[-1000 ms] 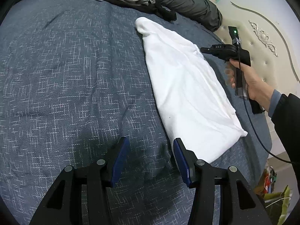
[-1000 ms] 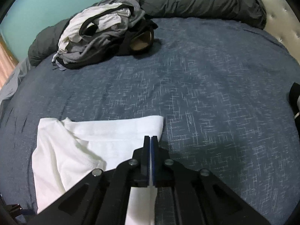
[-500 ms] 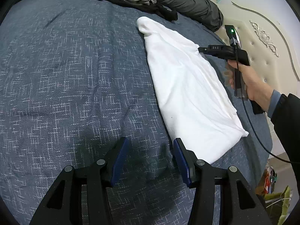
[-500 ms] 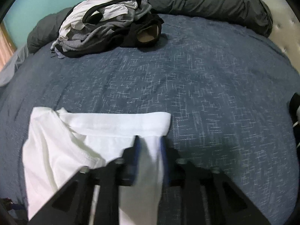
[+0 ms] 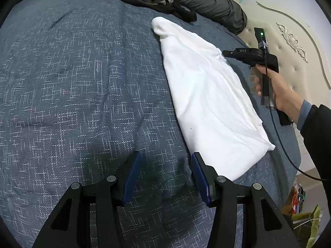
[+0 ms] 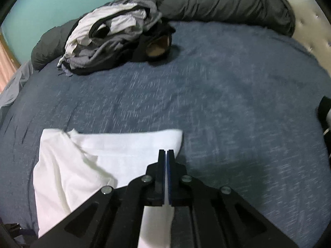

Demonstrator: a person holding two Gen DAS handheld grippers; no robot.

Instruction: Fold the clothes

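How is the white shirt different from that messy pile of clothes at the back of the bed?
The white shirt lies flat and smoothed out; the pile of clothes is crumpled in a heap. The white shirt is one colour; the pile mixes grey, black and white. The shirt lies near the grippers; the pile is farther back. Both rest on the blue bedspread.

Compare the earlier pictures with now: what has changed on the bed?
The right gripper opened briefly over the white garment half a second ago and has shut again at its edge. The left gripper stayed open above the blue cover; garment and clothes pile kept their places.
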